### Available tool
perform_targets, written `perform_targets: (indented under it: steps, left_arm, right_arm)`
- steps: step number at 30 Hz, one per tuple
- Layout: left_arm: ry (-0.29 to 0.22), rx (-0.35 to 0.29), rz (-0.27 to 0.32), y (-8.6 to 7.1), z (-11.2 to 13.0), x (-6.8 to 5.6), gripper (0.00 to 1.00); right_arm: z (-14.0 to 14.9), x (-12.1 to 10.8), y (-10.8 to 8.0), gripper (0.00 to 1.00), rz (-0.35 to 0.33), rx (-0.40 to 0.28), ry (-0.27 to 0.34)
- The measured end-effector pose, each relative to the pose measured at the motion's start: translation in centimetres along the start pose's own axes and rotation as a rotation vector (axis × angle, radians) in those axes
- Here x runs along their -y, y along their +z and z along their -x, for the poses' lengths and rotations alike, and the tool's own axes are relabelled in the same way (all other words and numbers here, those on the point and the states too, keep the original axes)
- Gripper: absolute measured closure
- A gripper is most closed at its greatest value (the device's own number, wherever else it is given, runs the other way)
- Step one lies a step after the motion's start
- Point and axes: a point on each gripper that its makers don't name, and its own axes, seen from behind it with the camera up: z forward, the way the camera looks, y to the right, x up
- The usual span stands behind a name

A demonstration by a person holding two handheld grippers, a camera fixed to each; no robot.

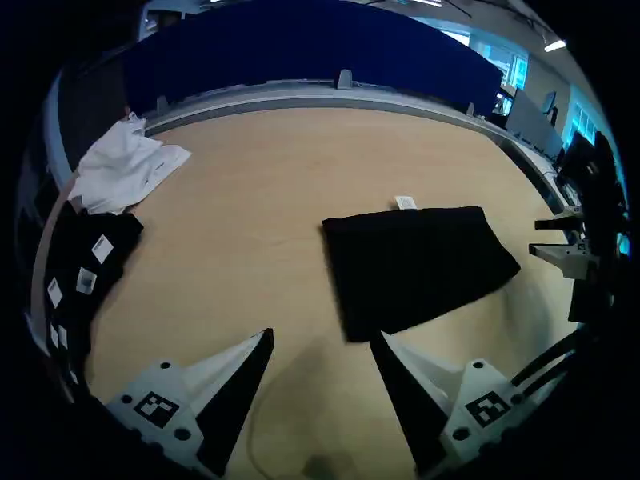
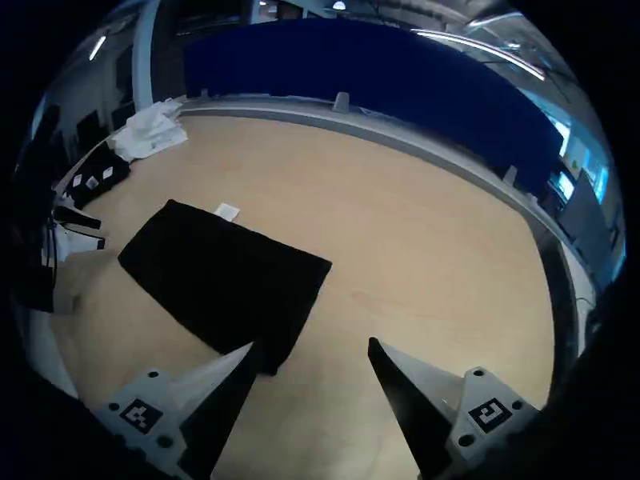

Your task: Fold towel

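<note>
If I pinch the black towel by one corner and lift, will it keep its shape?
Probably not: the black towel lies flat and thin on the table, so it should droop. It is likely light, and a push may just bunch it.

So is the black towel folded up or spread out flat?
Spread flat: the black towel lies as a smooth rectangle on the table, no bunching. Whether it is already doubled over, I cannot tell.

Light wooden desk (image 1: 240,240), dark blue partition (image 1: 320,48) behind, ceiling strip lights (image 1: 554,46), perhaps windows (image 1: 520,72) right
</note>
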Motion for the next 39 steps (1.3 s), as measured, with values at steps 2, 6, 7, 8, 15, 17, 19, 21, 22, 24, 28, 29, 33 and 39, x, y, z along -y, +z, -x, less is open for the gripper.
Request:
perform_targets:
  steps: [2, 6, 7, 8, 15, 17, 19, 21, 22, 24, 28, 29, 33, 39]
  left_arm:
    - [-0.008, 0.0, -0.008, -0.4, 0.3, 0.3, 0.11]
    - [-0.025, -0.002, -0.023, -1.3, 0.9, 0.8, 0.11]
    - [-0.029, -0.003, -0.026, -1.5, 1.0, 1.0, 0.11]
    - [-0.034, -0.004, -0.03, -1.8, 1.2, 1.1, 0.11]
    - [-0.056, 0.001, -0.058, -3.0, 2.6, 2.3, 0.11]
    - [-0.064, 0.004, -0.065, -3.3, 3.0, 2.6, 0.11]
    - [-0.073, 0.005, -0.07, -3.5, 3.2, 2.8, 0.11]
    - [-0.083, 0.006, -0.073, -3.8, 3.5, 2.9, 0.11]
    - [-0.087, 0.006, -0.075, -3.9, 3.6, 2.9, 0.11]
    - [-0.096, 0.006, -0.077, -4.1, 3.9, 3.0, 0.11]
    - [-0.102, 0.009, -0.082, -4.5, 4.4, 3.1, 0.11]
    - [-0.102, 0.009, -0.083, -4.6, 4.6, 3.1, 0.11]
    - [-0.102, 0.011, -0.087, -5.0, 4.9, 3.3, 0.11]
    - [-0.113, 0.016, -0.09, -5.2, 5.3, 3.4, 0.11]
  right_arm:
    - [0.1, 0.5, 0.2, 0.0, -0.026, 0.006, -0.018]
    - [0.5, 1.5, 0.4, 0.0, -0.064, 0.019, -0.059]
    - [0.6, 1.7, 0.4, 0.0, -0.072, 0.022, -0.071]
    - [0.7, 1.9, 0.5, 0.0, -0.081, 0.026, -0.084]
    - [1.3, 3.0, 0.9, 0.0, -0.121, 0.049, -0.138]
    - [1.4, 3.1, 1.1, 0.01, -0.129, 0.053, -0.14]
    - [1.7, 3.3, 1.3, 0.02, -0.14, 0.056, -0.141]
    - [1.9, 3.5, 1.5, 0.04, -0.154, 0.061, -0.142]
    - [2.1, 3.6, 1.7, 0.06, -0.159, 0.064, -0.142]
    - [2.5, 3.8, 1.9, 0.12, -0.169, 0.073, -0.142]
    - [3.4, 3.9, 2.3, 0.26, -0.18, 0.096, -0.142]
    - [3.7, 3.9, 2.5, 0.29, -0.181, 0.104, -0.142]
    - [4.2, 4.2, 2.5, 0.38, -0.192, 0.116, -0.148]
    - [4.8, 4.6, 2.4, 0.54, -0.211, 0.137, -0.161]
